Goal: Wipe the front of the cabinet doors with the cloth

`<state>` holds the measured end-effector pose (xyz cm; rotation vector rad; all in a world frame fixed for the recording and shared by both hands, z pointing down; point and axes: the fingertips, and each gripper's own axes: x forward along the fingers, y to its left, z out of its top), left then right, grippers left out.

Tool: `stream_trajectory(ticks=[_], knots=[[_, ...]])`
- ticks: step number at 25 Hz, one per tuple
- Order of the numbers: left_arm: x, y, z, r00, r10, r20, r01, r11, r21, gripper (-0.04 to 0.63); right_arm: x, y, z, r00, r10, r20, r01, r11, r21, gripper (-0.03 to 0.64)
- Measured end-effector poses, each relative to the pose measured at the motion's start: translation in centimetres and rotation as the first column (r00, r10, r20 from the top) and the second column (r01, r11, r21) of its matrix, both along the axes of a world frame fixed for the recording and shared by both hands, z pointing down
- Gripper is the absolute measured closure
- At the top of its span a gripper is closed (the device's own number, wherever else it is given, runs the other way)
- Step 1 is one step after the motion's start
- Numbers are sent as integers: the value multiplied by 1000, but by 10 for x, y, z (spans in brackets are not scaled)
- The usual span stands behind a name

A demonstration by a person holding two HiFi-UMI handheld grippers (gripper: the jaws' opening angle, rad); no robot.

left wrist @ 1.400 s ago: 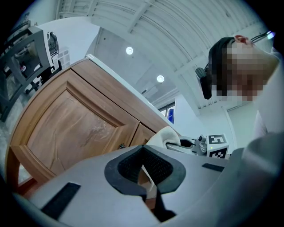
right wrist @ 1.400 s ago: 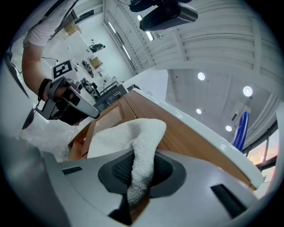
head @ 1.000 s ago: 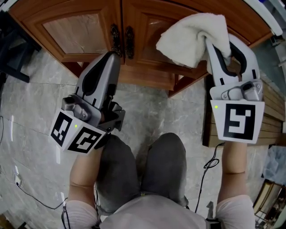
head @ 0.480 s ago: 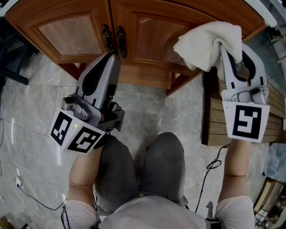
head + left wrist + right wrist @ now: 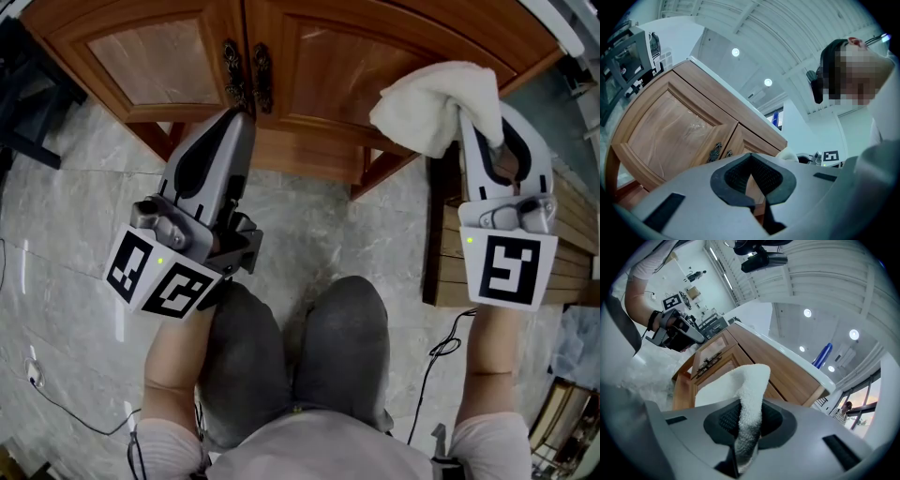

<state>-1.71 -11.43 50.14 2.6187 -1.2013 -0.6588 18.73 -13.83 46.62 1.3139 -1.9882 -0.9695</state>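
Note:
Two wooden cabinet doors, the left door [image 5: 159, 61] and the right door [image 5: 347, 56], meet at dark metal handles [image 5: 246, 73] at the top of the head view. A white terry cloth [image 5: 431, 103] hangs bunched from my right gripper [image 5: 473, 114], which is shut on it in front of the right door's lower right corner; contact with the wood cannot be told. In the right gripper view the cloth [image 5: 750, 390] is pinched between the pads. My left gripper [image 5: 239, 117] is shut on nothing below the handles, and its view shows the left door [image 5: 670, 122].
A grey marble floor [image 5: 84, 225] lies under the cabinet. At the right edge a slatted wooden platform [image 5: 572, 234] stands beside the cabinet. A black cable [image 5: 441, 347] trails on the floor by the person's knees [image 5: 300, 347]. Something dark [image 5: 28, 94] sits at the upper left.
My right gripper has carried the cloth to the right and slightly lower, from the middle of the right door to its lower right corner. The left gripper has stayed in place.

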Motion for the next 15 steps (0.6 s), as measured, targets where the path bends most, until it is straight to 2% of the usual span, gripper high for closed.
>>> stream_trajectory(ticks=[3, 10, 15], knots=[[-7, 3, 4, 1000, -13, 4, 13, 1000, -3, 578, -25, 3, 19, 999, -42, -34, 41, 998, -44, 546], [-34, 7, 14, 998, -56, 8, 56, 998, -13, 578, -102, -6, 40, 980, -188, 70, 192, 979, -67, 546], [-49, 7, 19, 997, -74, 0, 74, 997, -17, 578, -147, -22, 52, 972, -224, 74, 230, 968, -97, 546]])
